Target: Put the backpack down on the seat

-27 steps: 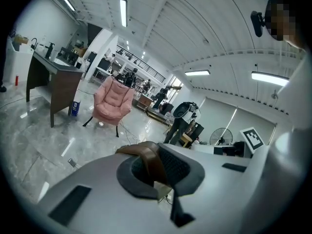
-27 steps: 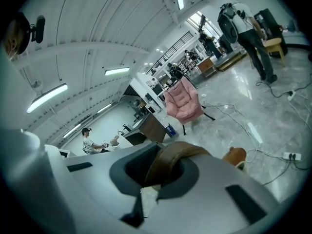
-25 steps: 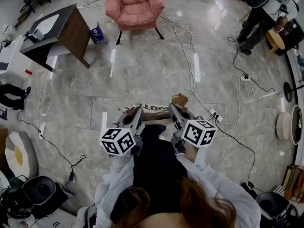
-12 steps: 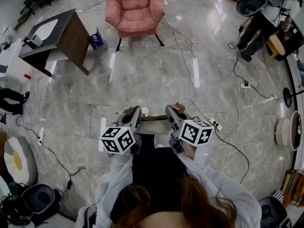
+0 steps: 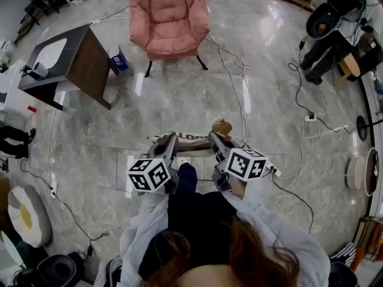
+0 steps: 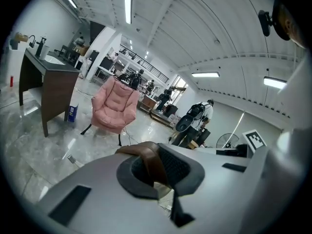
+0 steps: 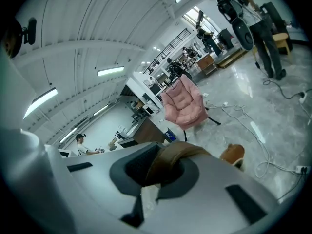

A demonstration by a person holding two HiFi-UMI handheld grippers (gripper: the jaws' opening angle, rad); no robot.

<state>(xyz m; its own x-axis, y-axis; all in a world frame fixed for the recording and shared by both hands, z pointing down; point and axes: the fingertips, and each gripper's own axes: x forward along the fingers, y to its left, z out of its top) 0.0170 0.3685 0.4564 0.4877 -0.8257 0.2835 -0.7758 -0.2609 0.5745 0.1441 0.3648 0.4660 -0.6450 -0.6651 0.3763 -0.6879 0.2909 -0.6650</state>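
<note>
The backpack (image 5: 190,139) hangs low between my two grippers; only its pale top band and brown leather parts show in the head view. My left gripper (image 5: 167,142) is shut on a brown leather strap (image 6: 152,160). My right gripper (image 5: 215,139) is shut on the other brown strap (image 7: 171,159), with a brown leather part of the backpack (image 7: 233,153) just past it. The seat is a pink padded armchair (image 5: 169,14) on thin black legs, straight ahead across the marble floor, also in the left gripper view (image 6: 113,106) and the right gripper view (image 7: 184,103). It is well apart from the backpack.
A dark wooden desk (image 5: 73,52) stands left of the armchair with a small blue box (image 5: 119,61) beside it. Cables (image 5: 238,76) trail over the floor from the chair toward my right side. A person (image 5: 320,43) stands at the far right. A round cushion (image 5: 25,213) lies at the left.
Both grippers with the backpack have moved forward over the floor toward the armchair, which now sits nearer and larger. The grips on the straps are unchanged.
</note>
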